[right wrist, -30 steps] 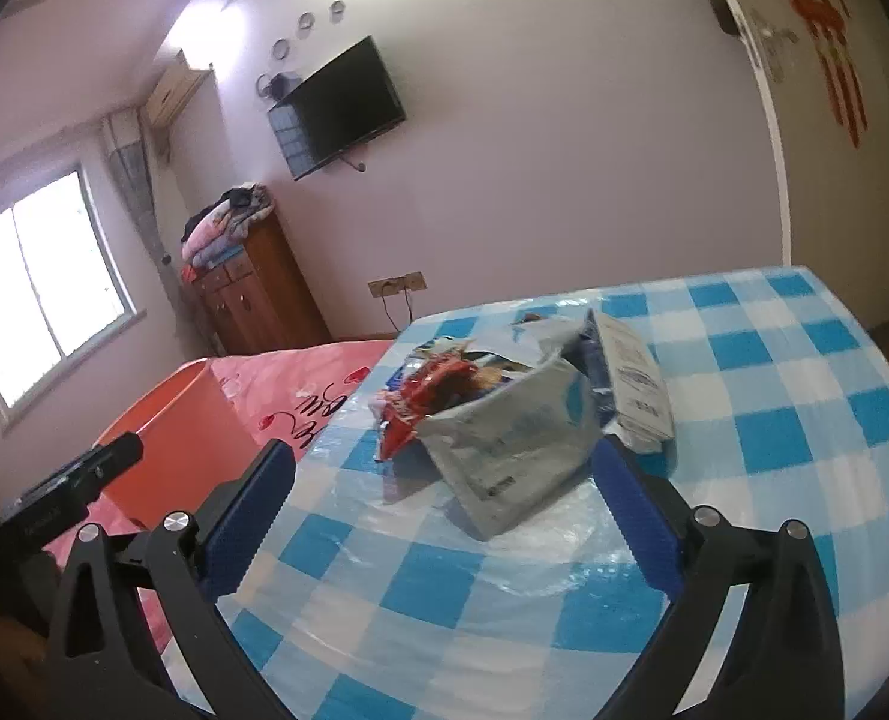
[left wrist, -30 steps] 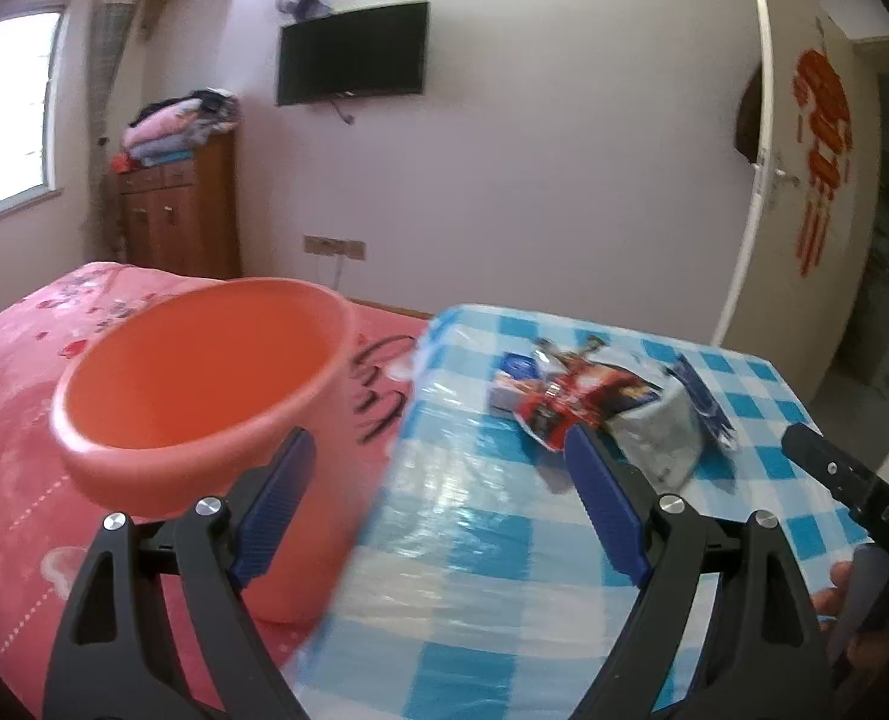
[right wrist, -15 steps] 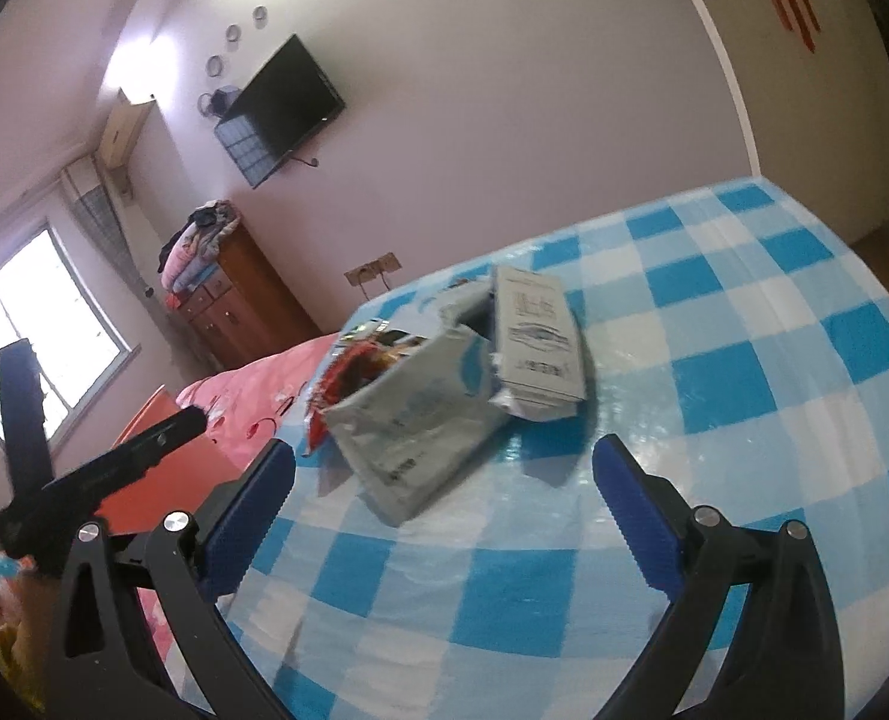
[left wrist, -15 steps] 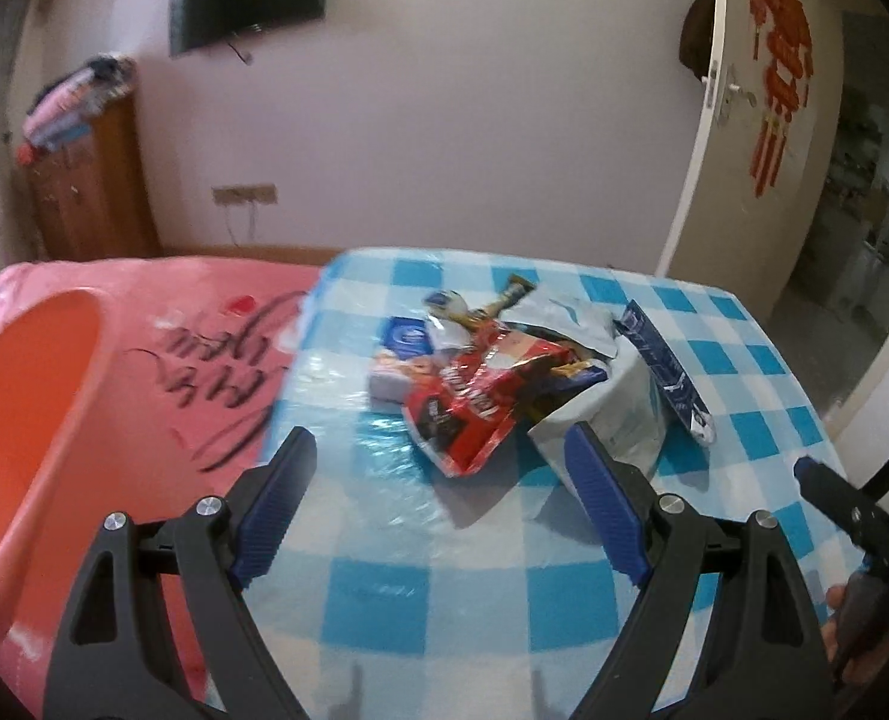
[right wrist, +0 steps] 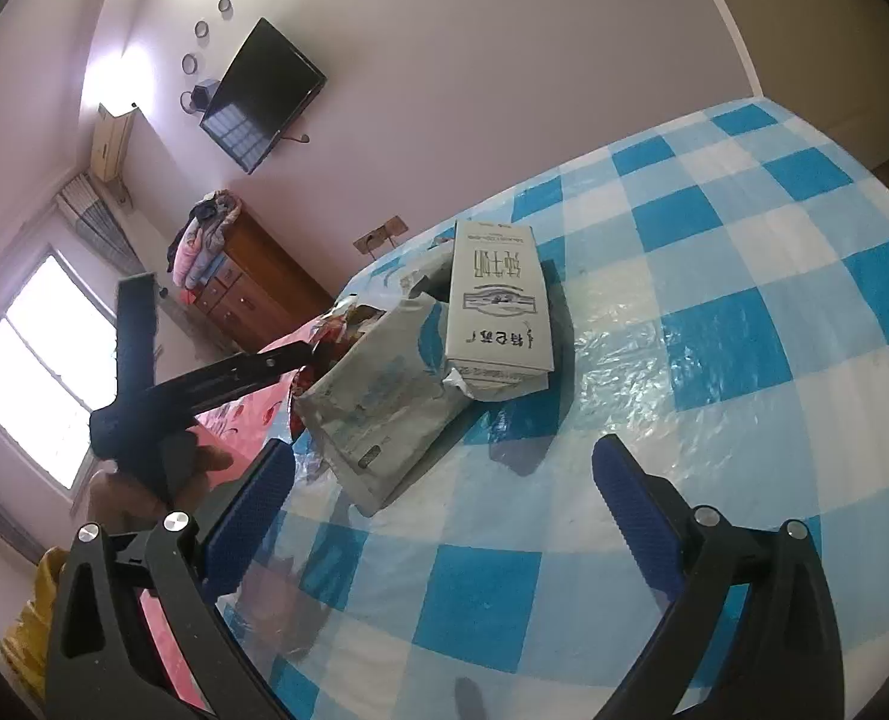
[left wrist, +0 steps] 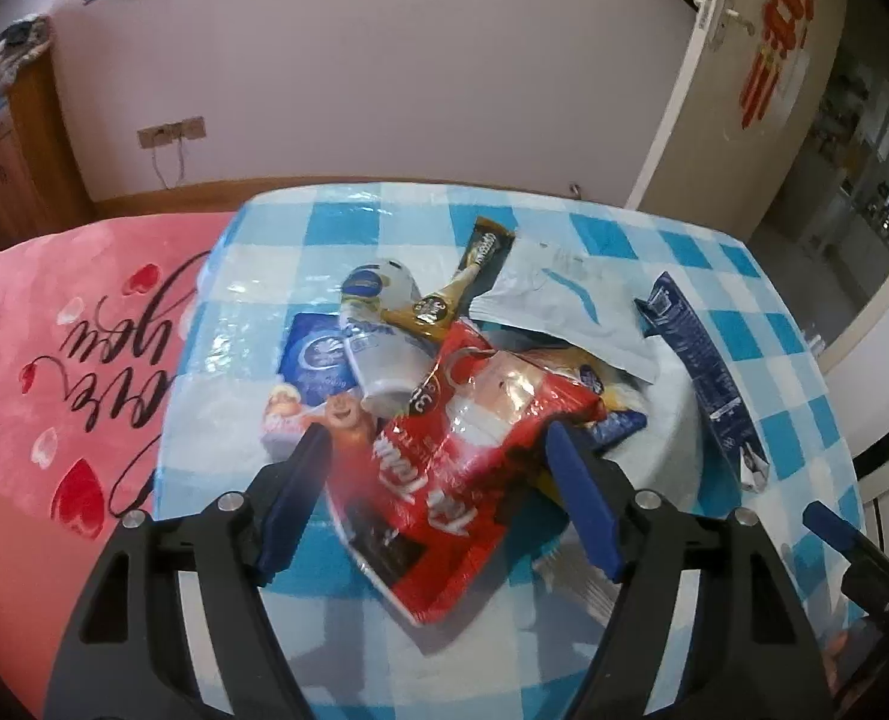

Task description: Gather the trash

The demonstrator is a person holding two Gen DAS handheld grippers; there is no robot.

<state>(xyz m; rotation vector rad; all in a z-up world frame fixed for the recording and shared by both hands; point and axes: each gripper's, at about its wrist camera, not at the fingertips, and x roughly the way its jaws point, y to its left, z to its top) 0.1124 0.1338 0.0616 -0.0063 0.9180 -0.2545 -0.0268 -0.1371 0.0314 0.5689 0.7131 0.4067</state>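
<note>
Closing, left tool (left wrist: 438,480) now straddles red wrapper (left wrist: 456,468) (bottle (left wrist: 378,336) beside).

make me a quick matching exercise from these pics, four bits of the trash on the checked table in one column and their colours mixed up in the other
Things:
1. snack bag between the left gripper's fingers
2. coffee stick pointing toward the wall
3. long flat carton near the right edge of the table
4. small bottle lying on its side

Colours:
A. white with a blue label
B. dark blue
C. red
D. gold and black

Pairs: 1-C, 2-D, 3-B, 4-A
</note>
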